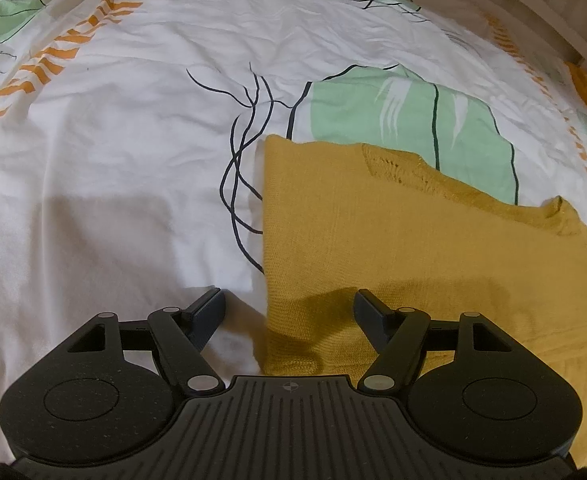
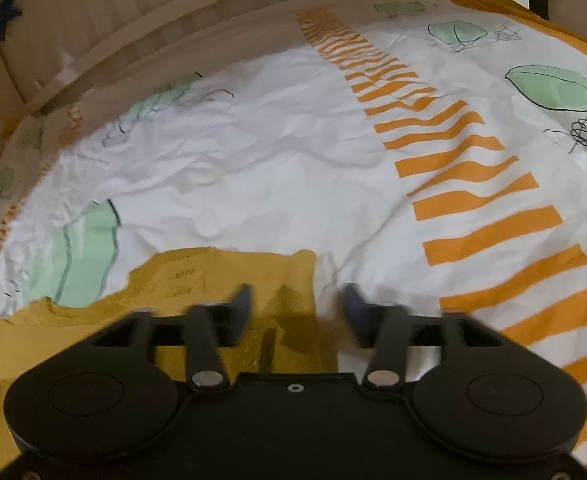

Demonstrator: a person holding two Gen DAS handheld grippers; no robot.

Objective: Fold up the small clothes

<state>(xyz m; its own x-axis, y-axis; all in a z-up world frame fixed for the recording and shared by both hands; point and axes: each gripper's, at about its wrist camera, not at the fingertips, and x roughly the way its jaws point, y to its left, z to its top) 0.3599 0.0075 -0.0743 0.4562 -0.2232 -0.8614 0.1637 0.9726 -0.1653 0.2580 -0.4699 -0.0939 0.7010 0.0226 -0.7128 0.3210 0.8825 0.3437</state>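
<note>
A white bed cover printed with pale green leaf shapes, thin black lines and rows of orange bars [image 1: 141, 152] [image 2: 277, 184] spreads over the bed and fills both views. A pale wooden bed frame [image 2: 141, 36] borders the cover's far edge in the right wrist view.

A mustard-yellow knitted garment [image 1: 405, 248] [image 2: 213, 276] lies flat on the cover. Its far edge overlaps one green leaf shape, and an openwork knit band sits close to that far edge.

The left tool [image 1: 287, 312] hangs above the garment's near left edge: one finger is over the white cover, the other over the garment. Its jaws stand wide apart and hold nothing.

The right tool [image 2: 295, 312], blurred in its view, hangs above the garment's near right edge. Its jaws are likewise spread wide and empty.
</note>
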